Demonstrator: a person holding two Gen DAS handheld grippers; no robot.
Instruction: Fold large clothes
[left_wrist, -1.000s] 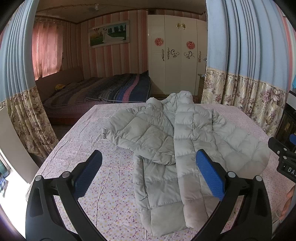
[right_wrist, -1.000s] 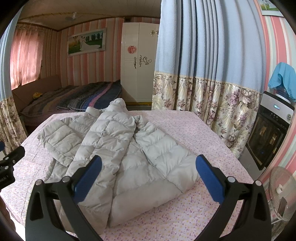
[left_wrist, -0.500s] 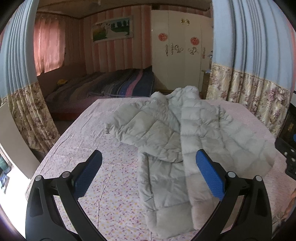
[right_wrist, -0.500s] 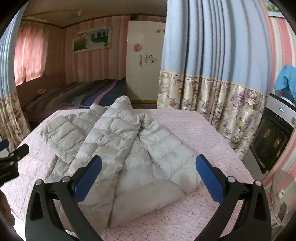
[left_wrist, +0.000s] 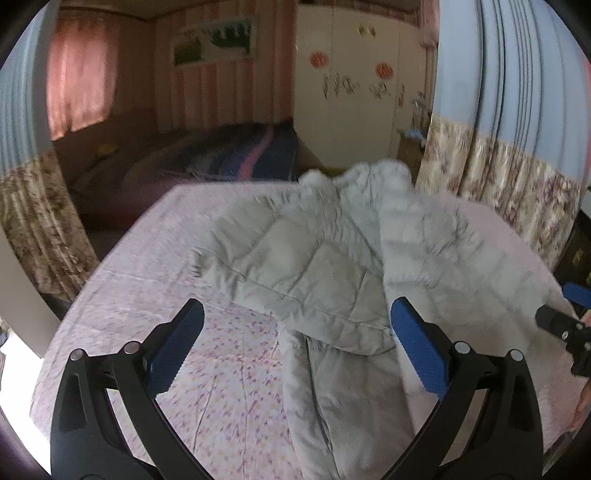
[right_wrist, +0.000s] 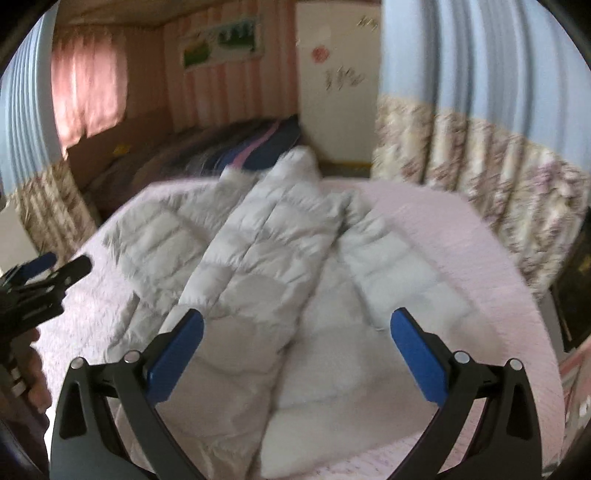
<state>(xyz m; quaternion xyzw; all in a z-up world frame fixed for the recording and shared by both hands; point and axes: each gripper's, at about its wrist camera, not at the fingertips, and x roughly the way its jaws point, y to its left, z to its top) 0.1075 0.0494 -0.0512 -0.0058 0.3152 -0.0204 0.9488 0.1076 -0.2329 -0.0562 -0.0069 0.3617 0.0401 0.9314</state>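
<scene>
In the left wrist view, a floral curtain (left_wrist: 44, 229) is seen far left of the left gripper (left_wrist: 295, 332), a dark bed (left_wrist: 207, 162) and a white wardrobe (left_wrist: 354, 85) lie ahead, and a second curtain (left_wrist: 509, 147) hangs to the right. The jaws are spread wide and nothing is held. The jacket (left_wrist: 325, 266) is spread on the flowered sheet (left_wrist: 229, 380), ahead and partly between the fingers, its lower part passing beneath the right finger (left_wrist: 417, 354). The right gripper's tip (left_wrist: 561, 325) is seen at the far right edge.

In the right wrist view, the left gripper (right_wrist: 48, 273) is seen at the left, over the sheet (right_wrist: 443, 229). The right gripper (right_wrist: 295, 339) is spread wide and empty, directly above the jacket (right_wrist: 258, 266). A curtain (right_wrist: 480, 155) hangs ahead to the right.
</scene>
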